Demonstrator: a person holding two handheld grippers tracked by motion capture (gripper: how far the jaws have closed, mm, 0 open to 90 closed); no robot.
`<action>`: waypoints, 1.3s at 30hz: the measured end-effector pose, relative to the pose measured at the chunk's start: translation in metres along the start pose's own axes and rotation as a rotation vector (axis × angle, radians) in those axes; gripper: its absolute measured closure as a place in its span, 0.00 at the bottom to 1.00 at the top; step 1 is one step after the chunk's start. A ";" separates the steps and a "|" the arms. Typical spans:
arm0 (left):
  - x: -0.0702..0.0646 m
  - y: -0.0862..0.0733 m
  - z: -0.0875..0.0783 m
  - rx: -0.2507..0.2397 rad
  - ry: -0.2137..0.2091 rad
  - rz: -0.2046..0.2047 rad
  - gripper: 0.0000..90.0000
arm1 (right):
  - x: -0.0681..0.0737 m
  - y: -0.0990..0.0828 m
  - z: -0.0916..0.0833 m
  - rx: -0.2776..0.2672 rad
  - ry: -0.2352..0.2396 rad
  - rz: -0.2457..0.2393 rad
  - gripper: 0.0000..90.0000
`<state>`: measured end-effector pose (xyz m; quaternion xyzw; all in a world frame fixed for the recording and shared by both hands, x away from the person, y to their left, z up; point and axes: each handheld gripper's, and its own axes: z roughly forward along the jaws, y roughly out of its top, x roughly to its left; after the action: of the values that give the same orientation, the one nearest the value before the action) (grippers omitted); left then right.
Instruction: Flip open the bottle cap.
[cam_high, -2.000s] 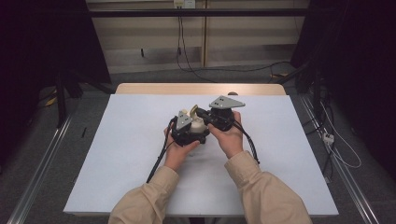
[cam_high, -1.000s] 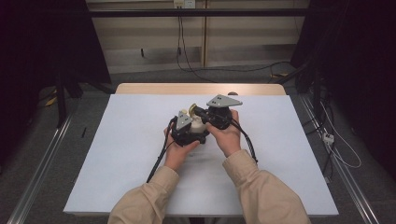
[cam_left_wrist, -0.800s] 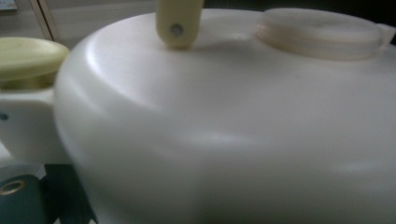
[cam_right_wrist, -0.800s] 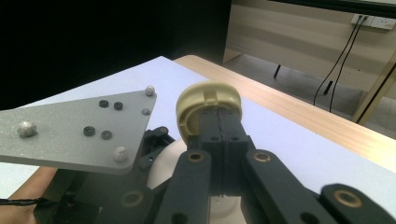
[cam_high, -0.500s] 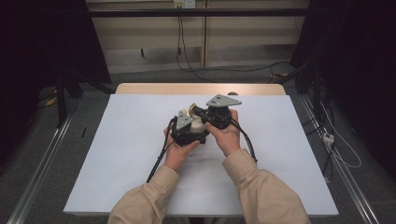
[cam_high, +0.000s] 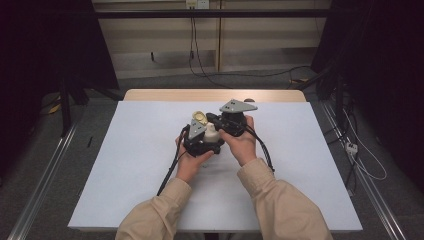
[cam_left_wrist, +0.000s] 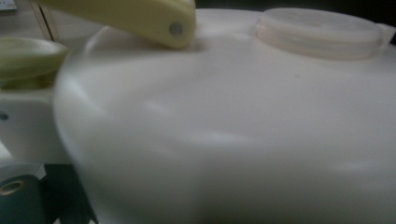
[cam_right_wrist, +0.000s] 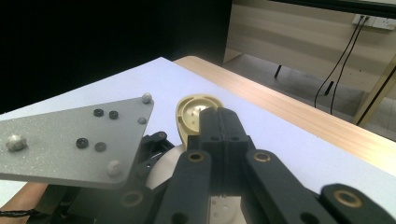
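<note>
At the middle of the table, the left gripper holds a small cream bottle just above the surface; whether its fingers are clamped on it I cannot tell, since the bottle's blurred body sits right against its camera. Smooth moulded plastic, the bottle looks light, fairly stiff and somewhat slippery, so its broad body is the safest place to hold. Just right of it, the hinged yellowish cap stands flipped up and looks thin; it is best taken near the rim. Farther right, the right gripper has its fingers clenched together, their tips at the cap
</note>
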<state>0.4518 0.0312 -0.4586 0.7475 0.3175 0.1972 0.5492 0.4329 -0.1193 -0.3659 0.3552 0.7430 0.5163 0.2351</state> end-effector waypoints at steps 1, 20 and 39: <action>0.000 0.000 0.000 -0.001 0.000 0.000 0.06 | 0.000 0.000 0.000 0.000 0.002 -0.001 1.00; 0.001 -0.001 -0.005 0.087 0.003 0.025 0.04 | -0.005 -0.022 -0.028 0.000 -0.012 0.012 0.63; 0.000 -0.005 -0.015 0.165 0.007 0.066 0.04 | -0.014 -0.081 -0.074 0.012 0.003 0.079 0.27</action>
<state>0.4409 0.0425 -0.4585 0.7994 0.3099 0.1911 0.4779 0.3656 -0.1921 -0.4157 0.3849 0.7317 0.5215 0.2111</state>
